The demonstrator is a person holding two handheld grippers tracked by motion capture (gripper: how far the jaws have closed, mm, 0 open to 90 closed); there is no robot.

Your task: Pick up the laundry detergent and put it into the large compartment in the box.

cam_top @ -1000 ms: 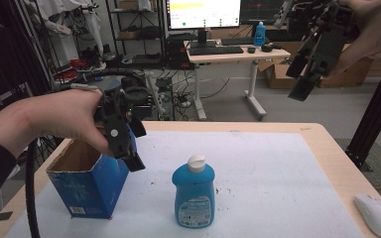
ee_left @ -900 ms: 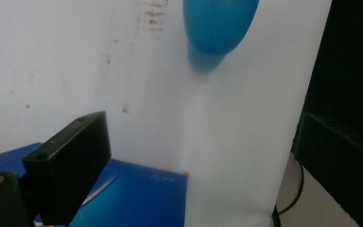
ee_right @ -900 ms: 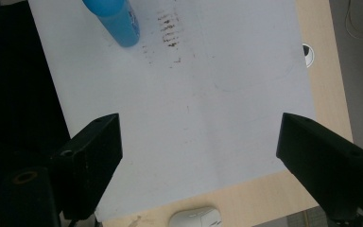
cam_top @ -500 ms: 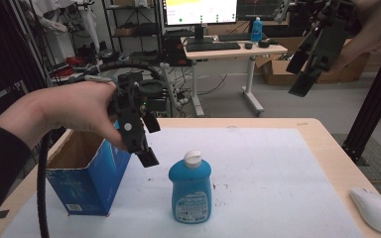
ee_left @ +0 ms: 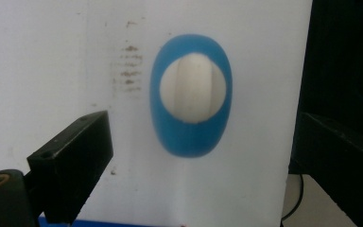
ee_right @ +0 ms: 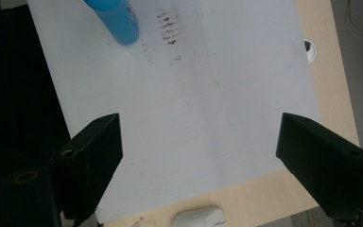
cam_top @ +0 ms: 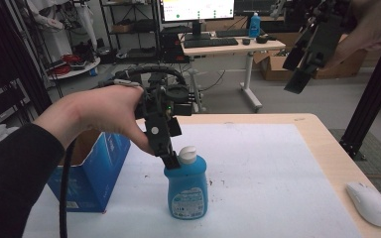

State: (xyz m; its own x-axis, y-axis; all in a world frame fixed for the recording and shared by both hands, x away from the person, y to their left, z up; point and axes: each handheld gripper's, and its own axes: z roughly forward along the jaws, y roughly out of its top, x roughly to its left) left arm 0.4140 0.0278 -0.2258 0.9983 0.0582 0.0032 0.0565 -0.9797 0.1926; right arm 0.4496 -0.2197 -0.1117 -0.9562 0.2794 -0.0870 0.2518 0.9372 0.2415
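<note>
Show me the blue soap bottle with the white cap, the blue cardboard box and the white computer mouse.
blue soap bottle (cam_top: pixel 187 191), high view, front label.
blue cardboard box (cam_top: pixel 92 173), high view, side wall.
white computer mouse (cam_top: pixel 369 203), high view, top shell.

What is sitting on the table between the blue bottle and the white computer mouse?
Nothing: in the high view, only bare white table cover and a strip of wooden table edge separate the blue bottle from the mouse.

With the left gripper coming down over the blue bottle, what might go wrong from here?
The left gripper reaches the blue bottle slightly off-centre, jaws open; one jaw could hit the white cap and tip the bottle. The blue box stands close by, so a toppling bottle or the forearm could knock it.
</note>
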